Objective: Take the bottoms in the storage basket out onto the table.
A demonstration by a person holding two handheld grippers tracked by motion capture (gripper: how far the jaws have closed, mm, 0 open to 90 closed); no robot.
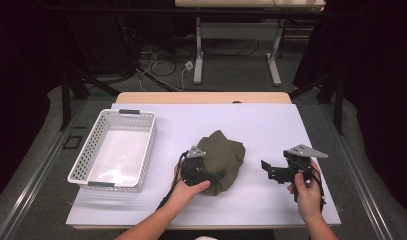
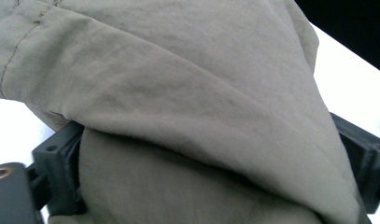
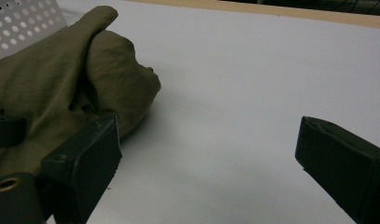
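- Work in hand: an olive garment [image 1: 221,159], bunched into a loose mound on the white table [image 1: 271,125], is being handled beside a white perforated basket [image 1: 116,150]; the basket holds nothing, so the likely transfer is judged not yet done
- Left gripper [image 1: 195,169]: it lies at the near left edge of the mound, held by the left hand [image 1: 187,192]; in the left gripper view the cloth [image 2: 187,93] spills between and over the two black jaws, which stand apart on either side of it; whether the pads press on the fabric cannot be told, so no firm hold is claimed
- Right gripper [image 1: 277,172]: held by the right hand [image 1: 307,192], jaws wide apart and holding nothing; bare table lies between them
- Garment relative to the tools: directly ahead of and draped upon the left gripper; off to the left of the right gripper, apart from it in the high view, with one fold [image 3: 127,93] near its left jaw in the right gripper view
- Basket relative to the tools: beyond the left gripper on the side away from the right gripper, well apart from both
- Remaining, as judged: a secure grip on the cloth, a lift, and placement in the basket
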